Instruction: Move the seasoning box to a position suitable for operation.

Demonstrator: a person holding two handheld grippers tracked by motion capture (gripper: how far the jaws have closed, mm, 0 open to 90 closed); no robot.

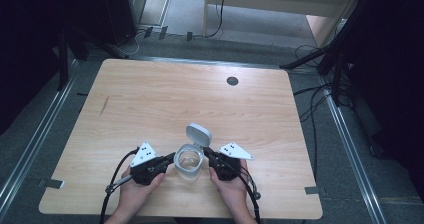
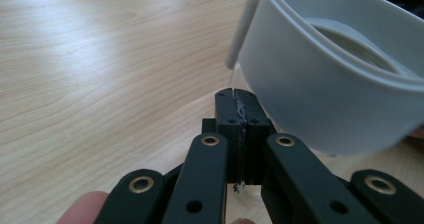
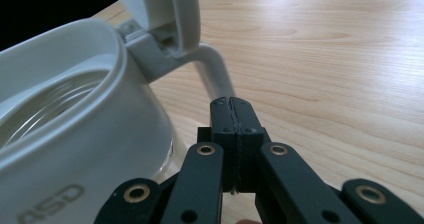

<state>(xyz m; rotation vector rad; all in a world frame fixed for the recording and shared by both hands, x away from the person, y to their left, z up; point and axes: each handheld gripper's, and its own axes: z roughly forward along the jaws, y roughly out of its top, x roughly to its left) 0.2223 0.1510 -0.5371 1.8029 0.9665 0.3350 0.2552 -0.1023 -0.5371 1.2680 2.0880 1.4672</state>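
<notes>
On the wooden table (image 1: pixel 150 99) there is one kettle (image 1: pixel 190 162), a clear glass body with a white collar, standing near the edge at 6 o'clock, between the two grippers. Its one lid (image 1: pixel 199 134) stands open, tilted up toward 12 o'clock. The left gripper (image 1: pixel 169 160) is at 9 o'clock of the kettle and the right gripper (image 1: pixel 209 157) at 3 o'clock, both just beside it. In the left gripper view its jaws are pressed together with nothing between them, the tips next to the white collar (image 2: pixel 320 84). In the right gripper view the jaws are also pressed together and empty, close under the handle (image 3: pixel 212 71). I think the risk is this: if both closed tips push from the sides unevenly, the kettle may slide or tip, because nothing is holding it. The open lid could also fall shut if it is bumped. I count one kettle, one lid, two grippers, and one round grommet (image 1: pixel 232 81) at 12 o'clock.
</notes>
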